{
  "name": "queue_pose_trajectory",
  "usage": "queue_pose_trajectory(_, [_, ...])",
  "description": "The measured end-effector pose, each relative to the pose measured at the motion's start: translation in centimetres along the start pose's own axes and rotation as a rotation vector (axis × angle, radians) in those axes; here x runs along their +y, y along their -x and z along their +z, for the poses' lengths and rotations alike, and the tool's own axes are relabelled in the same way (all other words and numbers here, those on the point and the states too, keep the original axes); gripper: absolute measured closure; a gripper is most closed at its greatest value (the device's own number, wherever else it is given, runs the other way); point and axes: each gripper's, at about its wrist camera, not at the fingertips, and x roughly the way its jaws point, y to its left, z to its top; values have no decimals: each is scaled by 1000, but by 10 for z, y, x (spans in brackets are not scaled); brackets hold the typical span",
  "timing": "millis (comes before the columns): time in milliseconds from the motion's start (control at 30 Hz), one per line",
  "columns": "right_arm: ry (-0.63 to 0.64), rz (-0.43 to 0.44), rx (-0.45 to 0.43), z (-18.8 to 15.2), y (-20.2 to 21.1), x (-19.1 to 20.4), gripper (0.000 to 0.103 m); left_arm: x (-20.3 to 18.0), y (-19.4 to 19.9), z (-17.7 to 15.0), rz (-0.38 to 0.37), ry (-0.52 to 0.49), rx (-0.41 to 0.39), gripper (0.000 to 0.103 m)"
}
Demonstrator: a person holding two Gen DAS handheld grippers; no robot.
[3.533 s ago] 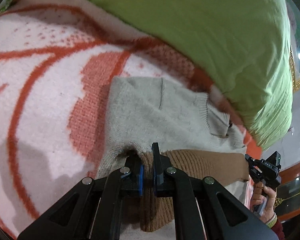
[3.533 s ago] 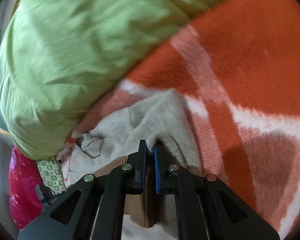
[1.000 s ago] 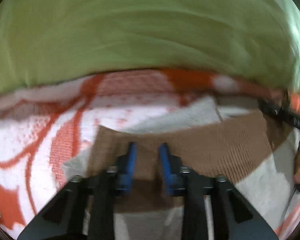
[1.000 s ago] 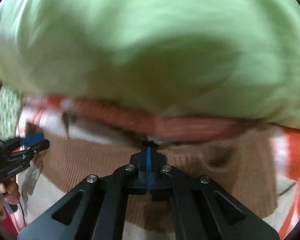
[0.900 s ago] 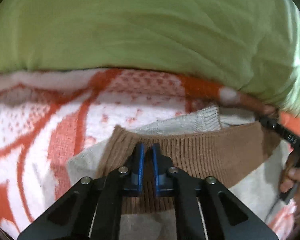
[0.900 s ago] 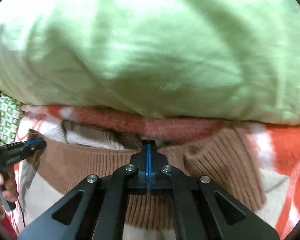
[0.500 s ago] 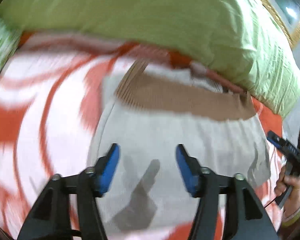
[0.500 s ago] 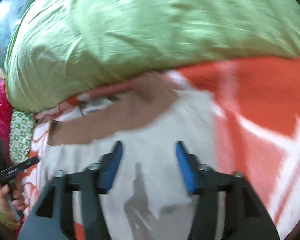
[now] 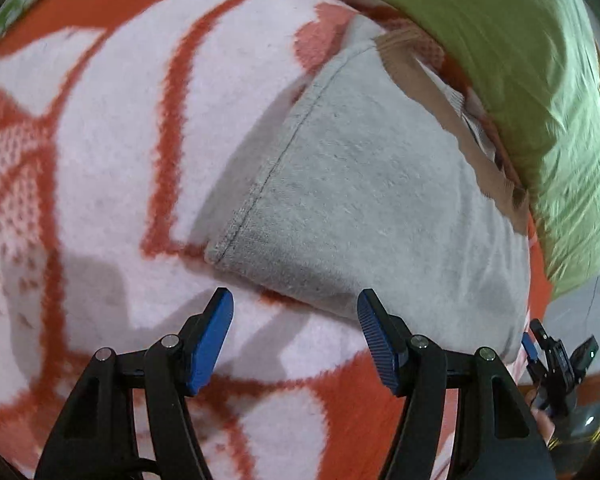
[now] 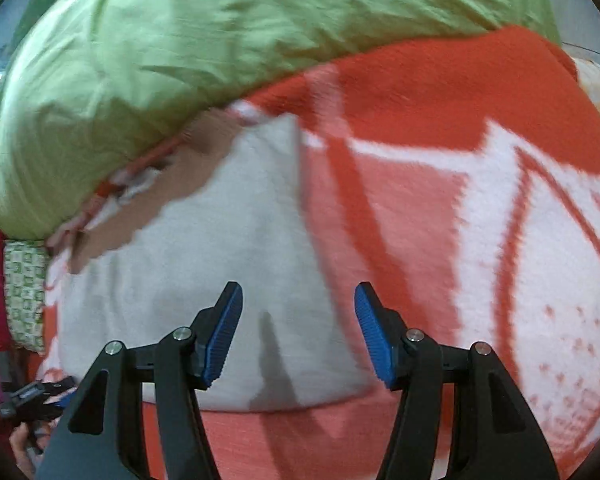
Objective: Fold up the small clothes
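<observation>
Orange-and-white blanket [image 9: 112, 128] fills the ground under and around both sets of jaws. Green quilt [image 10: 188, 28] bulges well beyond the jaws, along the far edge of the garment. Grey sweater [image 9: 364, 196] lies flat on the blanket, already folded into a compact block, brown ribbed hem band [image 9: 428, 84] on the far side, touching the quilt.

Left gripper [image 9: 296, 336]: jaws wide apart, nothing between them. The sweater's near folded edge sits just ahead of the pads, left corner slightly beyond the left pad. Right gripper [image 10: 298, 330]: jaws also spread, empty, hanging over the sweater's near right part, with its right edge running ahead between the pads. The jaws of both have just been opening, no cloth caught in either. Each gripper shows small at the edge of the other's view.

Step, as I read it: fold just laid down and let go, both hands backed toward the near edge. Next move likely calls for pinching the near edge or a side edge at two corners and carrying it over for another fold, or smoothing. Grip must catch all layers, else the block opens.
</observation>
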Motion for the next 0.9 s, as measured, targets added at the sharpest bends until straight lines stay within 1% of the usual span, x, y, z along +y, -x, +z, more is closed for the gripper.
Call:
queue_pose_trajectory(100, [79, 95, 0, 6, -3, 38, 43, 4, -10, 1, -40, 83, -8, 35])
queue_pose_trajectory(233, [123, 188, 37, 12, -22, 74, 43, 2, -20, 7, -85, 178, -49, 33])
queue_pose_trajectory(267, [132, 199, 55, 13, -30, 80, 43, 0, -22, 9, -90, 193, -57, 33])
queue_pose_trajectory(367, [142, 189, 106, 10, -54, 85, 43, -4, -28, 14, -86, 216, -88, 33])
queue_pose_trajectory(400, [135, 180, 120, 9, -60, 84, 43, -8, -30, 16, -78, 212, -97, 34])
queue_pose_trajectory(467, [120, 170, 133, 7, -68, 80, 43, -13, -32, 21, -54, 193, -118, 47])
queue_pose_trajectory(500, [110, 175, 134, 7, -69, 78, 44, -15, -33, 23, -47, 175, -125, 65])
queue_pose_trajectory(533, [98, 182, 136, 7, -69, 77, 43, -18, -35, 27, -56, 149, -124, 82])
queue_pose_trajectory(567, [93, 183, 137, 8, -68, 76, 43, -21, -36, 29, -66, 134, -121, 85])
queue_pose_trajectory(633, [95, 181, 139, 8, -67, 78, 43, -28, -33, 32, -57, 98, -131, 88])
queue_pose_trajectory(700, [97, 183, 140, 9, -65, 78, 43, -42, -25, 31, -38, 31, -156, 89])
queue_pose_trajectory(800, [85, 191, 138, 11, -63, 76, 43, -76, -5, 26, -36, -120, -220, 90])
queue_pose_trajectory(867, [73, 204, 137, 13, -60, 75, 43, -113, 7, 18, -52, -275, -260, 91])
queue_pose_trajectory(900, [68, 212, 139, 14, -59, 75, 43, -127, 10, 15, -58, -327, -269, 91])
